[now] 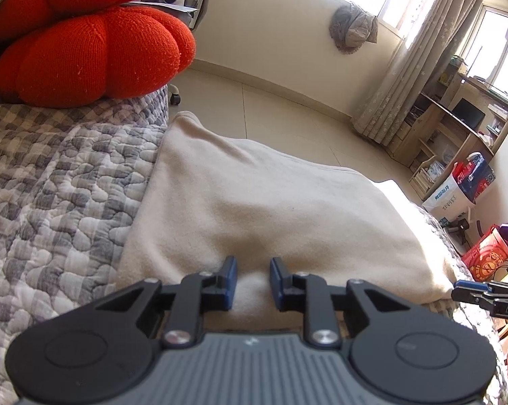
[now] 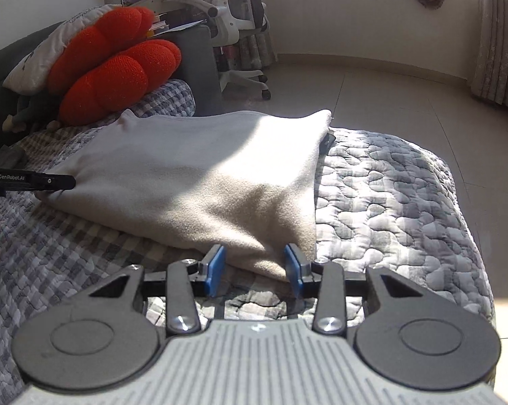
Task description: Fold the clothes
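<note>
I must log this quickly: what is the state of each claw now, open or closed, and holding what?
Left claw: open, fingers astride the near edge of the cream fleece garment, not clamped.
Right claw: open, around the garment's near corner.

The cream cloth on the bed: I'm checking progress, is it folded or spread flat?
Folded. The cream cloth lies as a thick, doubled rectangle with rounded edges on the quilt.

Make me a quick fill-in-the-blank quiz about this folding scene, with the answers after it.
1. The folded cream garment lies on a grey checked ____.
2. The knitted cushion behind the garment is ____ in colour.
3. Both the left claw and the right claw have their fingers ____.

Answers: quilt; red; open
</note>
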{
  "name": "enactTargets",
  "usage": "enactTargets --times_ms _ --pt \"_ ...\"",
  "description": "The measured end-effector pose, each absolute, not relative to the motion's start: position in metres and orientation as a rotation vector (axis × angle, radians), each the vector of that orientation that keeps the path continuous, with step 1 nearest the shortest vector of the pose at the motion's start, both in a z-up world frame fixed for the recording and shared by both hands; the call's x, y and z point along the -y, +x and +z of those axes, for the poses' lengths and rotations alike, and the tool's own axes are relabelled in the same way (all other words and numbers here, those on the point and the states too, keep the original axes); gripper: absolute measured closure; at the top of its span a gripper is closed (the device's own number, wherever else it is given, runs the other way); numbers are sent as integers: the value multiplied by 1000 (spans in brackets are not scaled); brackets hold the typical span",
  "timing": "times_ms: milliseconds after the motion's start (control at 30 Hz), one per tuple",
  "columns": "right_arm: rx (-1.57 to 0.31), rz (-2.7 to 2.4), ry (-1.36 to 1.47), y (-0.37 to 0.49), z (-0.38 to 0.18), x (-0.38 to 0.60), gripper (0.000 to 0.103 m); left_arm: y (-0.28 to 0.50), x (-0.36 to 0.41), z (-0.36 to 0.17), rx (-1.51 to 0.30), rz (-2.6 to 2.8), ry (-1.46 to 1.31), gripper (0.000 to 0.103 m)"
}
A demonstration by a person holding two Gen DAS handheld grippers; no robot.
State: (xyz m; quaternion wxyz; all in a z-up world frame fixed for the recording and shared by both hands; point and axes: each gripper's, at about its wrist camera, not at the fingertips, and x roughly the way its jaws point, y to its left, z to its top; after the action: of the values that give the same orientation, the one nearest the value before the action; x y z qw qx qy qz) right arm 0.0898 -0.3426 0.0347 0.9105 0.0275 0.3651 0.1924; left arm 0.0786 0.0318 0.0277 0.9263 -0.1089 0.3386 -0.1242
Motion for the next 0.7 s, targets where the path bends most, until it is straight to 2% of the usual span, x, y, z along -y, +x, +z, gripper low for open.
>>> enactTargets --times_ms 33,167,400,467,700 --pt "-772 351 75 91 32 350 59 78 -30 29 -691 -257 -221 80" --pt "-789 291 195 88 27 377 60 76 -23 34 -675 -268 -211 77" --pt "-765 266 119 88 44 343 59 84 13 47 -630 -304 -156 71" --pt "-758 250 105 90 44 336 59 97 21 50 -616 -296 -156 66" --pt "-789 218 150 97 35 331 59 155 45 27 -730 -225 -138 66"
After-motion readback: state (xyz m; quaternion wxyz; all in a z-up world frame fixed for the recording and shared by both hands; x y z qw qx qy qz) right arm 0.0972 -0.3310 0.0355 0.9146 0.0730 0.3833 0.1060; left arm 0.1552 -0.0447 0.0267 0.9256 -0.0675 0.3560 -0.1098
